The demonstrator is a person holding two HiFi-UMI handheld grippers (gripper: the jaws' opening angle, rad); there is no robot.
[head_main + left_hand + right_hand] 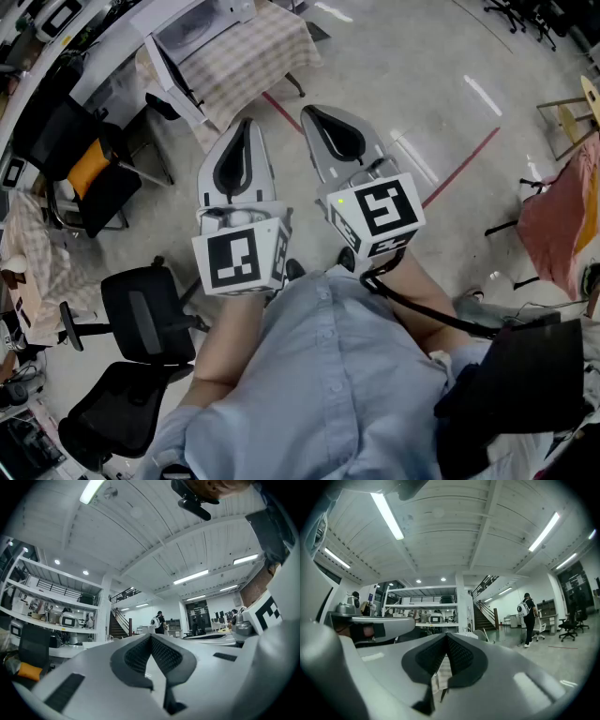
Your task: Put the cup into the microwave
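Both tools sit side by side in front of the person's chest, pointing level and forward. The left hand-held gripper (246,127), a white two-jaw tool with a marker cube, has its dark ribbed pads pressed together with nothing between them, as the left gripper view shows (151,638). The right hand-held gripper (309,114) is likewise fully closed and empty (446,638).

No cup can be made out in any view, so I cannot tell where it stands. Its likely place is the tabletop with the beige checked cloth (258,56), which lies ahead of both jaw tips and somewhat to the left in the head view. A white box-shaped appliance (202,28), probably the microwave, stands at that tabletop's far left end, well apart from the tools. A strip of checked cloth shows through the slit below the right pads.

By my judgement the left hand-held gripper is slightly nearer that tabletop, and both must travel forward before either can open on anything.
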